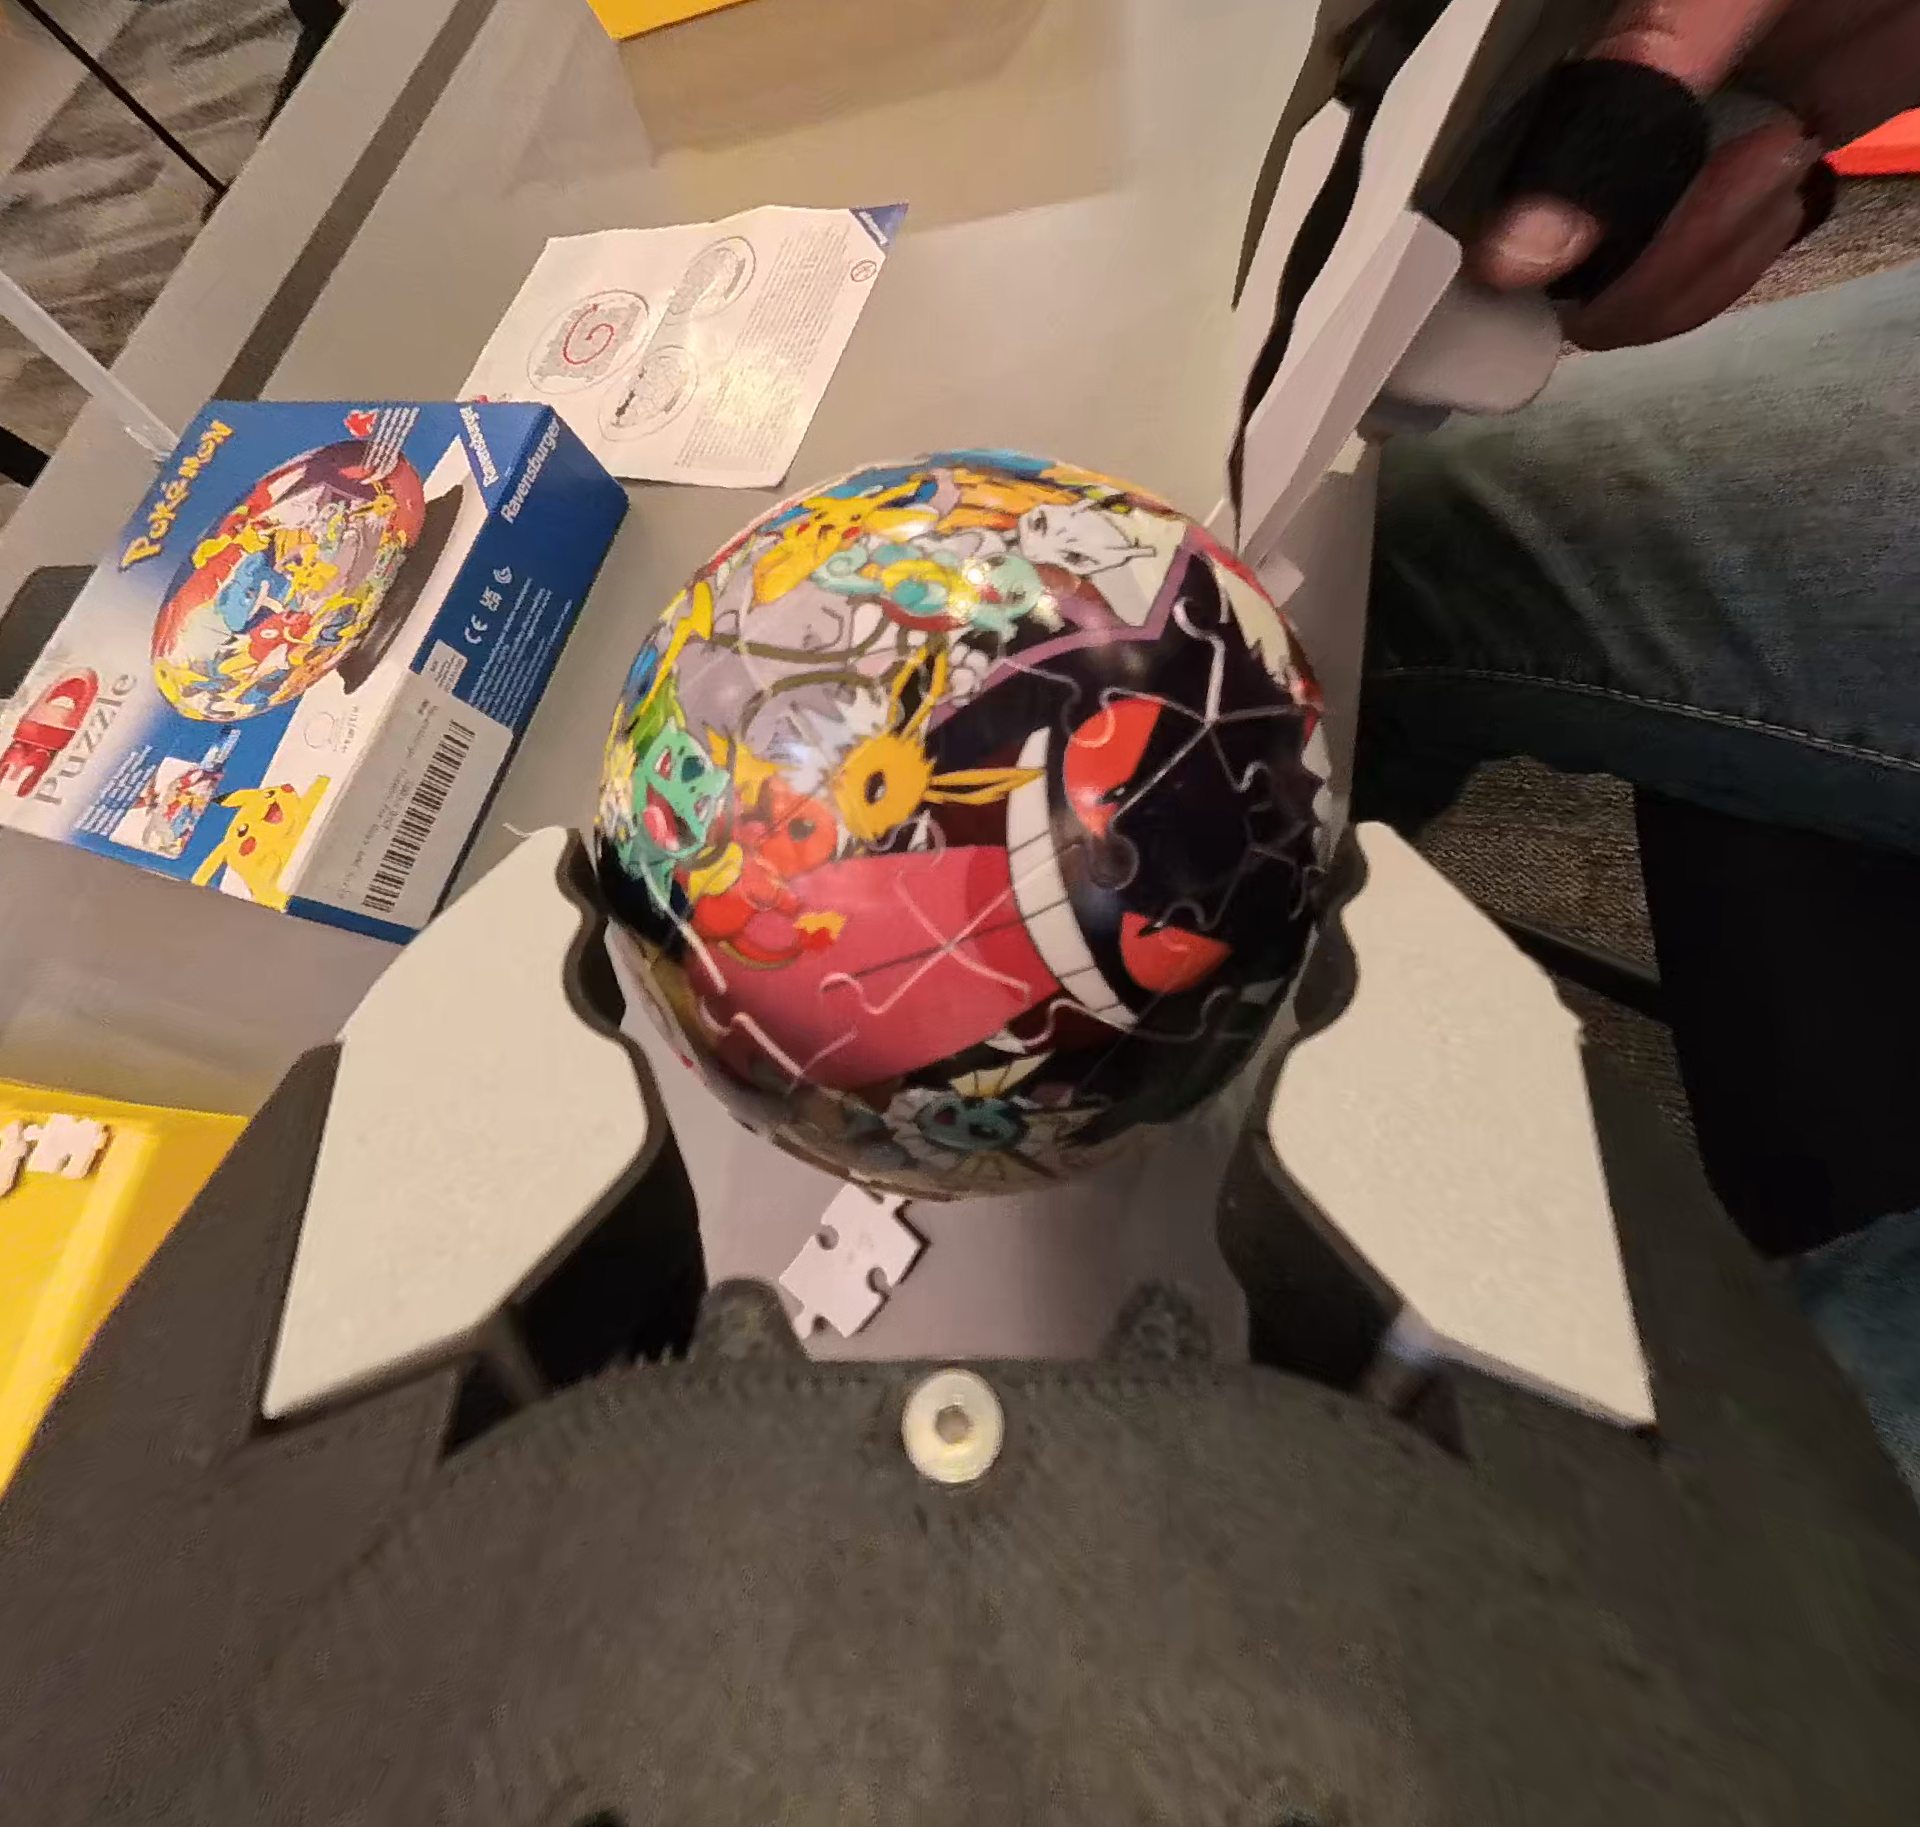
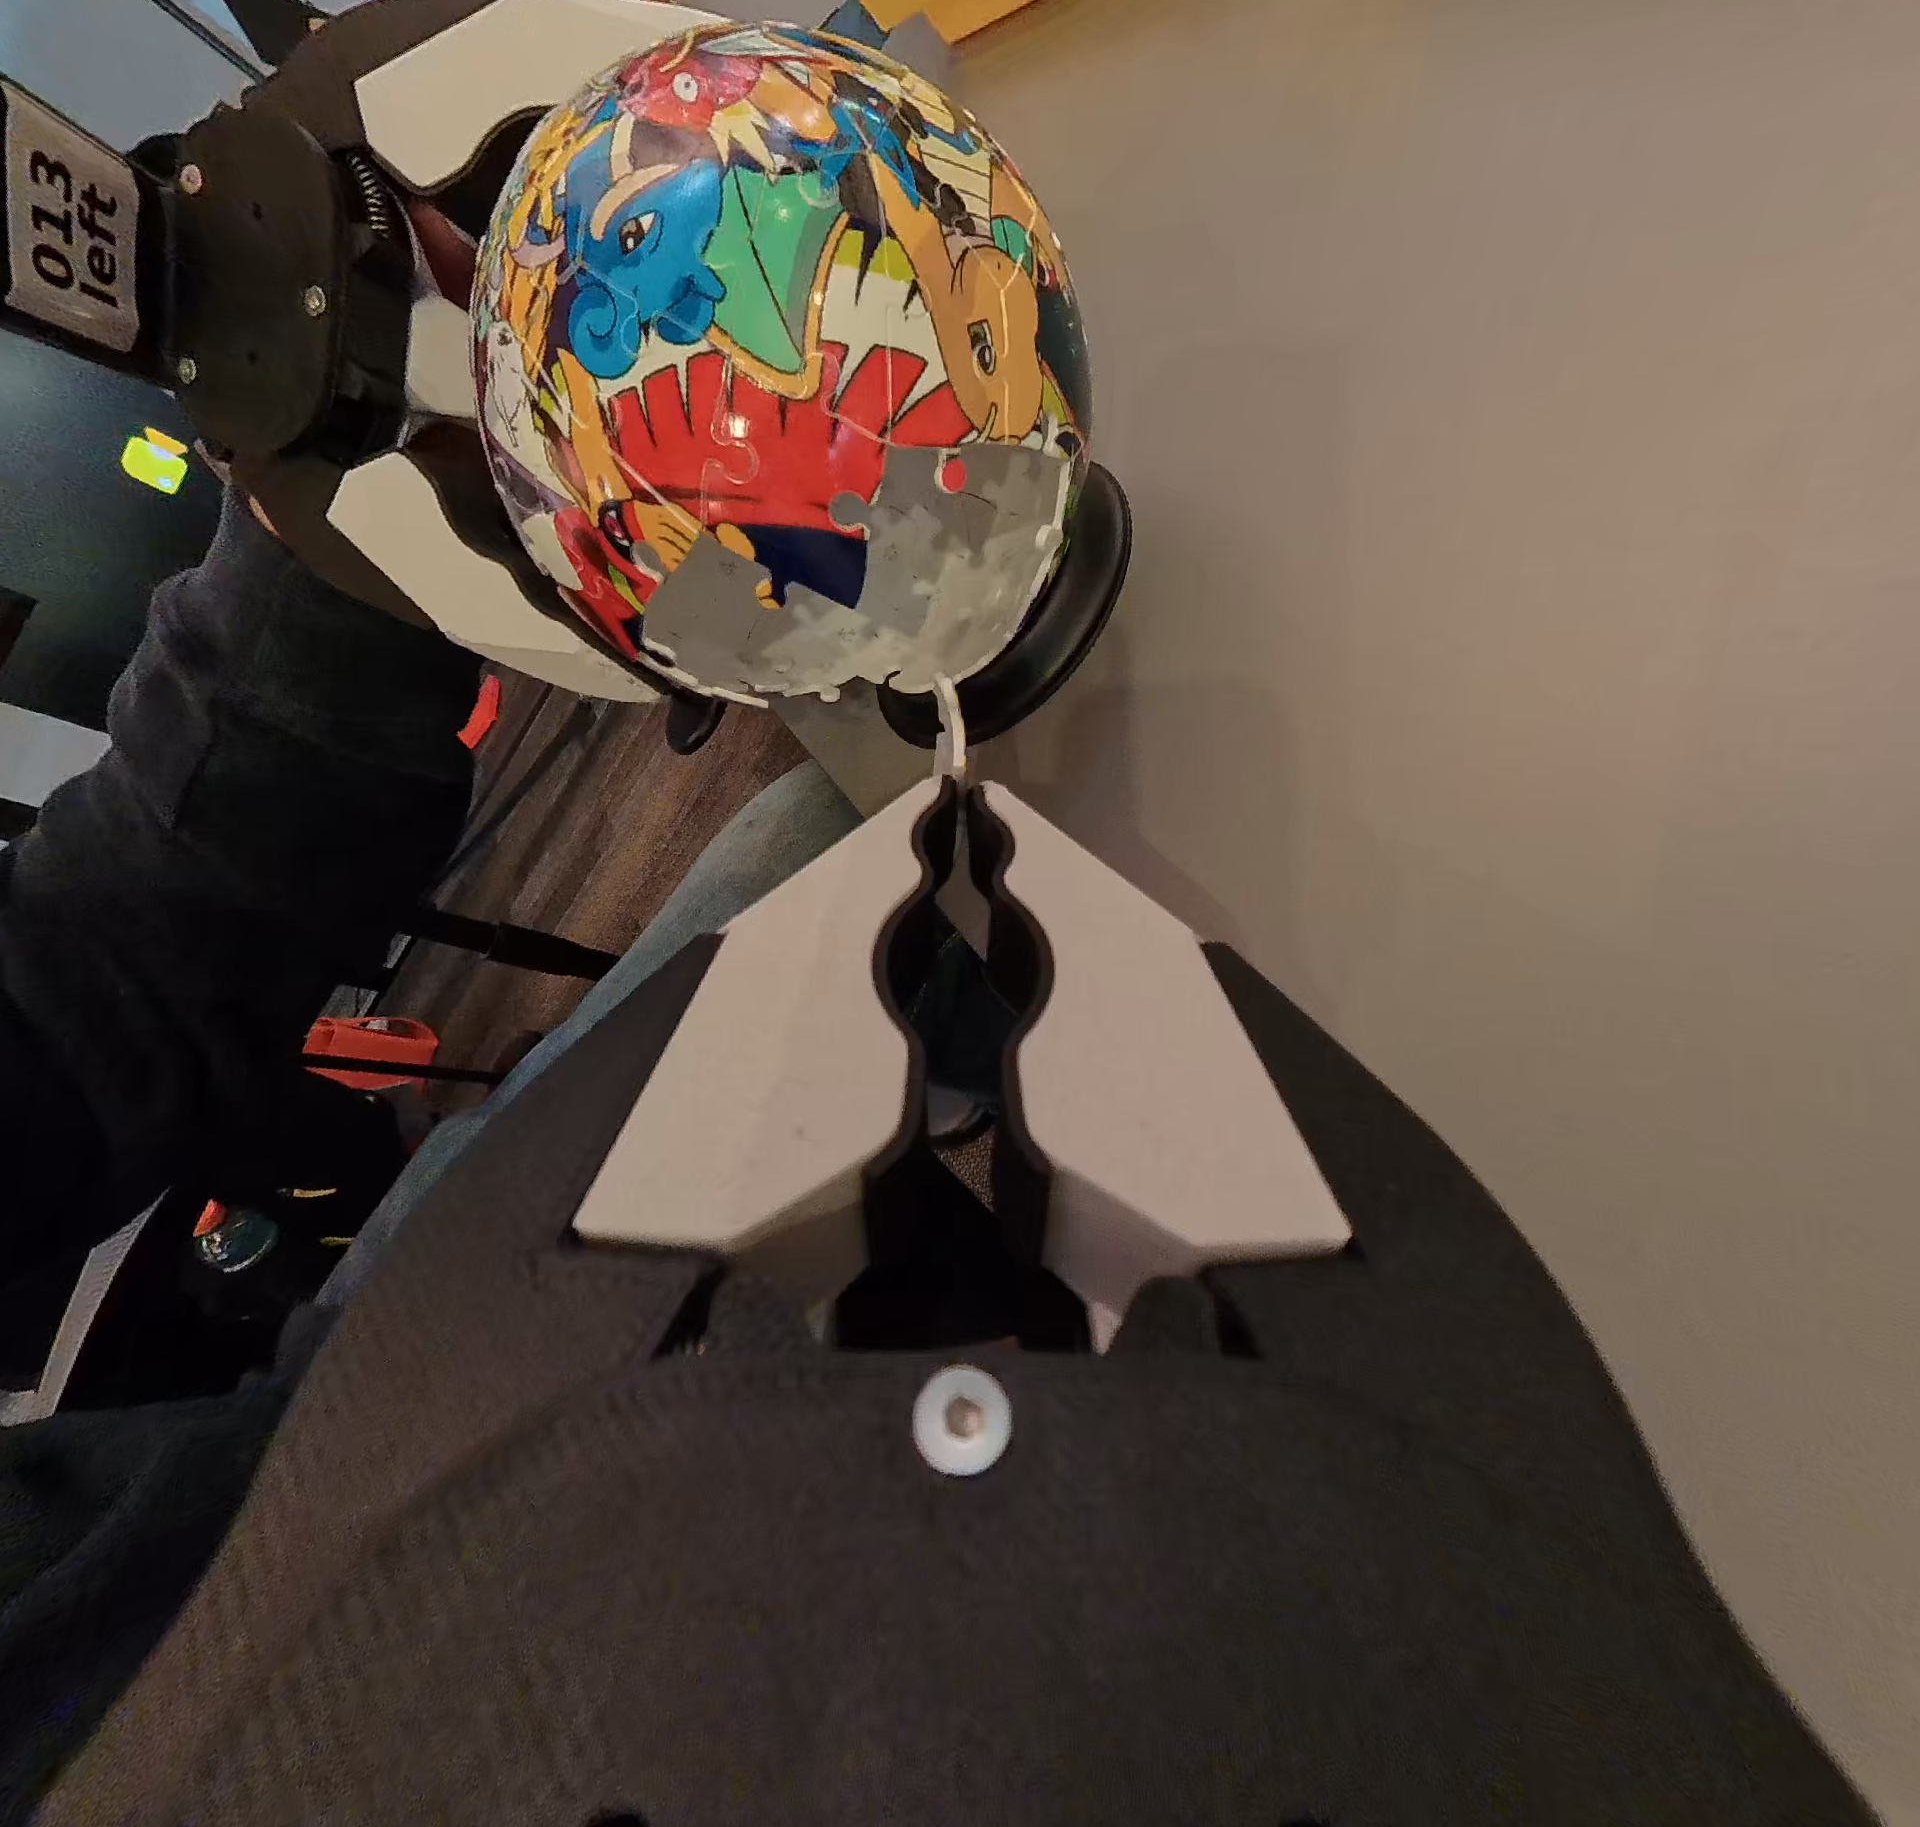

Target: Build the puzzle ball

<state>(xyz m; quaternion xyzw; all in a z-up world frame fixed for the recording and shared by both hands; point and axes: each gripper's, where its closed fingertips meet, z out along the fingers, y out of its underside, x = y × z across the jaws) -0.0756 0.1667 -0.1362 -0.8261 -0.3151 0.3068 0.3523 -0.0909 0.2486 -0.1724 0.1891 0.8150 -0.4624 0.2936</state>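
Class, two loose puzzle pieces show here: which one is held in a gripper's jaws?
The white piece pinched at the right gripper's tips, touching the ball's open edge. The other piece lies free on the table under the ball.

It looks like an office room: a plain grey table (image 1: 997, 250), carpet floor (image 1: 125, 188), and dark chair legs (image 1: 156, 115)

Grey table (image 1: 1039, 219), patterned carpet (image 1: 156, 115), warm light.

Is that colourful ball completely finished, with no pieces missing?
No: in the right wrist view the colourful round puzzle ball has a jagged open gap near its bottom, showing the pale grey inside of its pieces.
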